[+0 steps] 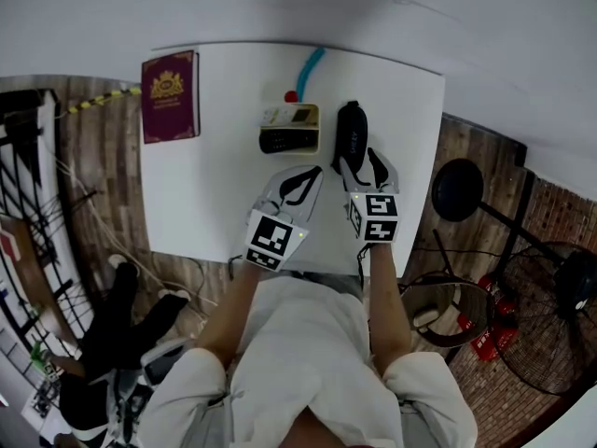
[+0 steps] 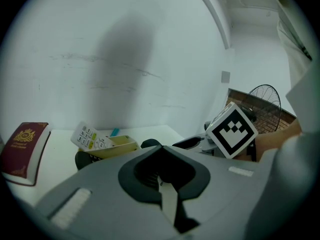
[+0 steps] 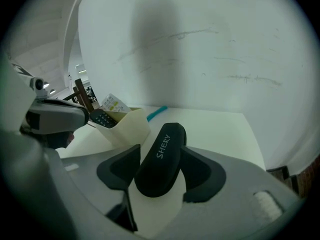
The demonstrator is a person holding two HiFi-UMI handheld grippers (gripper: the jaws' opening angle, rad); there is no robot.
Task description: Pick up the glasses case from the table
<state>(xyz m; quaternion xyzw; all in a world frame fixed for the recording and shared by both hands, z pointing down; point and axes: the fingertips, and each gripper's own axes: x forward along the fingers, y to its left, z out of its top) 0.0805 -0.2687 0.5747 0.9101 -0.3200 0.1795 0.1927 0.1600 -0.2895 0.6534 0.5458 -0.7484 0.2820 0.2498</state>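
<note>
White table point(image 1: 215, 185) under me: the black glasses case point(image 1: 351, 129) lies near its right edge, between the spread jaws of my right gripper point(image 3: 160, 156), not pinched. My left gripper point(image 2: 161, 156) hovers alongside, jaws pressed together, empty.

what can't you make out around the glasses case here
Head view: near end of the glasses case, behind the right tool.
Right gripper view: whether the pads touch the case; its bulk covers the contact.
Head view: print on the red booklet, too small.
</note>
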